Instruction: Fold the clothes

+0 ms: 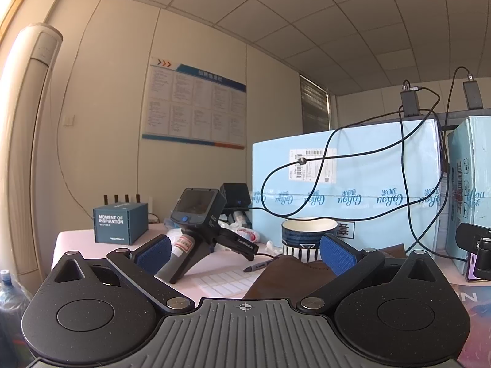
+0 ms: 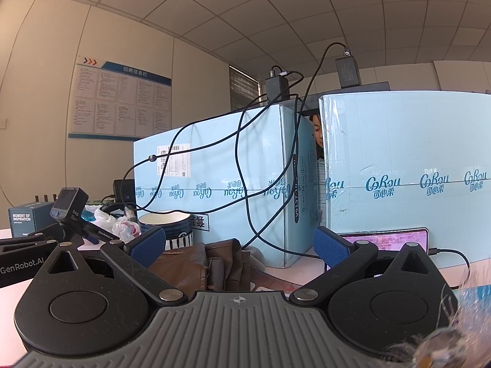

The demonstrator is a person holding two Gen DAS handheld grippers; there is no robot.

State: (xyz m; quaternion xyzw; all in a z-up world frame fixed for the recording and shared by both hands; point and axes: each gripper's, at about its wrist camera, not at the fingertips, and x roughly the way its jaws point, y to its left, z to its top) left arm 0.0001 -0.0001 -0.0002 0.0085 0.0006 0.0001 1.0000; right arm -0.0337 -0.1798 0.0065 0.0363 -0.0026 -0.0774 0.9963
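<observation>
A brown leather garment (image 2: 202, 263) lies crumpled on the pink table just ahead of my right gripper (image 2: 239, 245), whose blue pads (image 2: 147, 242) stand wide apart with nothing between them. The same brown garment (image 1: 288, 273) shows in the left wrist view, low between the fingers of my left gripper (image 1: 245, 253), which is open and empty. Both grippers sit low over the table, level, facing the boxes.
Two large light-blue cartons (image 2: 221, 178) with black cables draped over them stand behind. A blue-and-white bowl (image 1: 307, 236), a spare gripper on a stand (image 1: 199, 224), a small blue box (image 1: 119, 224), a pen (image 1: 257, 266) and a phone (image 2: 386, 239) lie on the table (image 1: 76, 242).
</observation>
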